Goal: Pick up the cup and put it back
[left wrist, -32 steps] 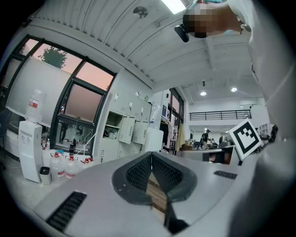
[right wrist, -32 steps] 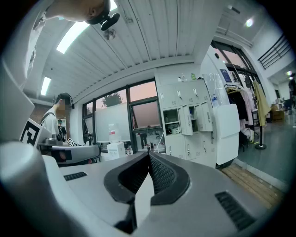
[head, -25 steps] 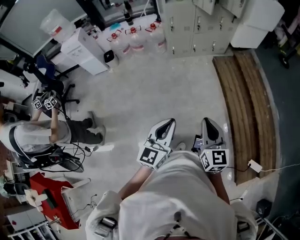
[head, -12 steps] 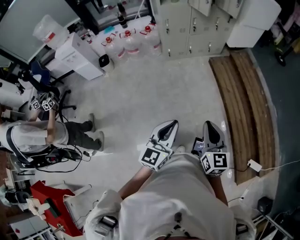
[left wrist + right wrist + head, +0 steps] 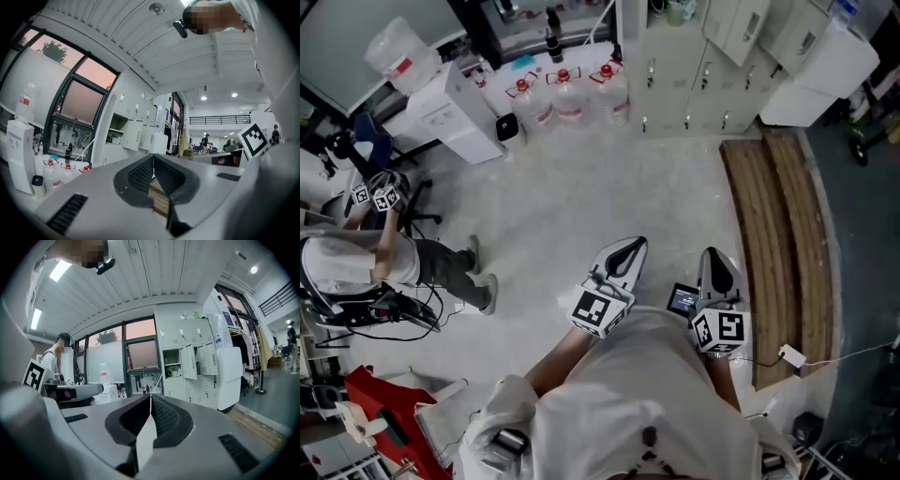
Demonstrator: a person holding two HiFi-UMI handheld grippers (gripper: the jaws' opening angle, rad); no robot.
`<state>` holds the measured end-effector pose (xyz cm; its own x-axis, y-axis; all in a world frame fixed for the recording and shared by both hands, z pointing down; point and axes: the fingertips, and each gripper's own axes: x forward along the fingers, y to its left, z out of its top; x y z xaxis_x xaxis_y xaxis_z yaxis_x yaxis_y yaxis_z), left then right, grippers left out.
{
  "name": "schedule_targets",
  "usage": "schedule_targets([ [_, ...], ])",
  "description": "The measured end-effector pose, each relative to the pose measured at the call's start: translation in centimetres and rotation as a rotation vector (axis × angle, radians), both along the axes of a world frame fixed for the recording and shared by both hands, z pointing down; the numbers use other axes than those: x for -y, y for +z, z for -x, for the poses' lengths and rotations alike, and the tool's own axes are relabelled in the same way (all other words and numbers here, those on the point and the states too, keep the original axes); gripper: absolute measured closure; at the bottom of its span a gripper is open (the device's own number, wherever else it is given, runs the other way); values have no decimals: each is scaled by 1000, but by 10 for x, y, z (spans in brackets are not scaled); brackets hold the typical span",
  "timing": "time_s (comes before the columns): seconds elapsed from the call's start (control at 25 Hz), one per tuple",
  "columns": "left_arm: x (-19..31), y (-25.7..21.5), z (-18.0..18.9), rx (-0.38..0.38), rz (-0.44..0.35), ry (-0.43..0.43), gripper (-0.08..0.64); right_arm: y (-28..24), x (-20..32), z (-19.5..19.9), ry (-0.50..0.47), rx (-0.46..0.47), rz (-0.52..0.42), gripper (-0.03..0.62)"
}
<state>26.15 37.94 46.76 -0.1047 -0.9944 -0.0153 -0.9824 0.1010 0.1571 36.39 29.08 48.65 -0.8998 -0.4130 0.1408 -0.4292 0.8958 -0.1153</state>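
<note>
grippers first: your left gripper [image 5: 625,251] and right gripper [image 5: 714,261] are both clenched tight with nothing between the jaws, held side by side at lower centre of the head view. no cup shows on the floor below you. there may be one on the shelf of the open locker [image 5: 172,363] at centre of the right gripper view, but it's too small to be sure.

the risk from here is reaching the cup with the jaws closed and knocking it over instead of straddling it, so open up early. the wooden boards [image 5: 780,234] at right of the head view could also trip you.

only the head view shows the floor and boards. only the gripper views, looking level, show into the locker shelves.
</note>
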Motion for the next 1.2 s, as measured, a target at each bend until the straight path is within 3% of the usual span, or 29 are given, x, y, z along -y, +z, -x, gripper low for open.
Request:
schedule_targets([
  [0.28, 1, -8, 65, 17, 0, 25, 551, 4, -10, 64, 16, -21, 8, 566],
  [0.68, 24, 9, 102, -10, 31, 51, 551, 12, 19, 103, 44, -45, 11, 566],
  [0.92, 70, 11, 122, -16, 32, 43, 551, 19, 63, 122, 41, -40, 31, 566],
  [1.2, 156, 5, 150, -1, 31, 8, 552, 9, 159, 170, -17, -2, 21, 565],
])
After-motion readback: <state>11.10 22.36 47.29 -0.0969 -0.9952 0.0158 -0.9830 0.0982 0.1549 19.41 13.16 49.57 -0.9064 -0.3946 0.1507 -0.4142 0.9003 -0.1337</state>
